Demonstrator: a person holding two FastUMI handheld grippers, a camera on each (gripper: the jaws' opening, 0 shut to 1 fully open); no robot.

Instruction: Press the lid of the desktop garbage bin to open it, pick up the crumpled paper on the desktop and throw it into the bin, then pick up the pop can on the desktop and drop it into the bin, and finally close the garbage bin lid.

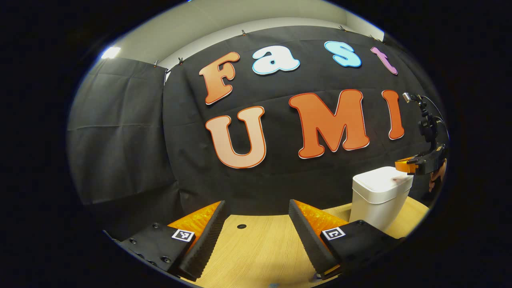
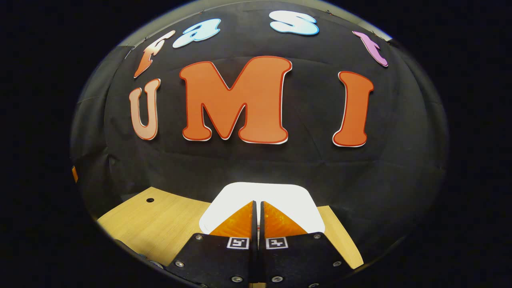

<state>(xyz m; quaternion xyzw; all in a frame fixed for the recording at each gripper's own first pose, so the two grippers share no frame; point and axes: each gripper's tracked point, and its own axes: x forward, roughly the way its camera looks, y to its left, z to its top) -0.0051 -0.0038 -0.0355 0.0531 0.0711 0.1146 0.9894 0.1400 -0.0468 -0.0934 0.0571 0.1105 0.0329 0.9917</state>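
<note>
**Right gripper poised over the bin lid**

Pale wood desktop [image 2: 160, 224] against black cloth sets the scene. Right gripper [image 2: 257, 208], fingers pressed together with nothing between, sits directly above the white garbage bin [image 1: 380, 196] lid [image 2: 276, 196], which looks closed; pressing straight down seems next. Left gripper [image 1: 256, 228], fingers spread wide and empty, waits well left of the bin. Fingers carry small square markers; no readable brand.

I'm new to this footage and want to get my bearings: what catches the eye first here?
The white garbage bin stands on the wooden desk, lid down. The right gripper, fingers together, hangs just over the lid; contact can't be told. The left gripper hovers open above bare desk to the bin's left.
</note>
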